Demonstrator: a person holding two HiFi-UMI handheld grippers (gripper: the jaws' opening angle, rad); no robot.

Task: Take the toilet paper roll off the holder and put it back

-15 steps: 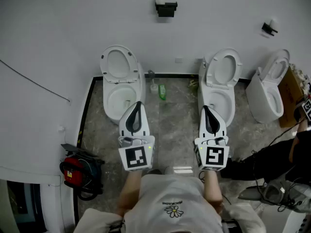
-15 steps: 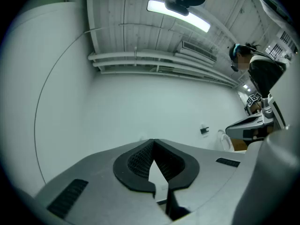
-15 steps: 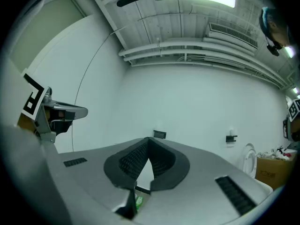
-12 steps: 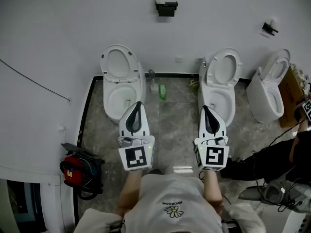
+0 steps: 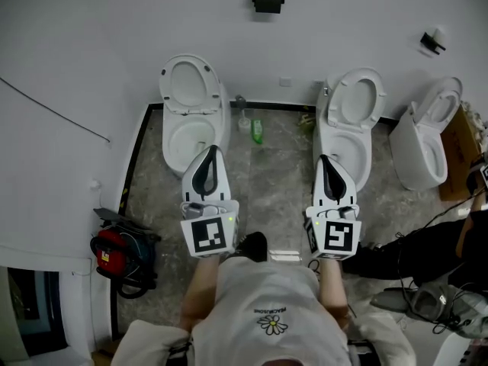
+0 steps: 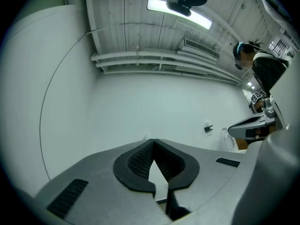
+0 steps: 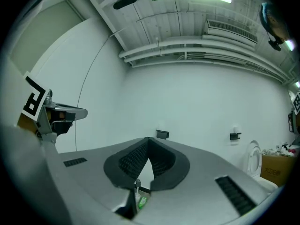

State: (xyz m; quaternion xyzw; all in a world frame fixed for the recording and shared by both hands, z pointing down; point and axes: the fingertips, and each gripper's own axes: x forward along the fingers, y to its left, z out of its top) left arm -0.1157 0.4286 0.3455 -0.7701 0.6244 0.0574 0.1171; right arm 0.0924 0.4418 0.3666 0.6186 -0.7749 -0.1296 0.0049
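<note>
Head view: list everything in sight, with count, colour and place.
Toilets: three, white, lids up, along the wall: left toilet, middle toilet, right toilet.
Paper holders: two, black, on the wall, top centre and top right.
Bottle: one, green, floor between left and middle toilets.
Toilet brush: one, whitish, beside the bottle.
Bag-like thing: one, red and black, floor lower left.
Cardboard box: one, brown, right edge.
Another person: one, dark sleeve, lower right.
Grippers: two, white and black, both shut, empty: left gripper, right gripper.
Shirt: one, white, bottom centre.
</note>
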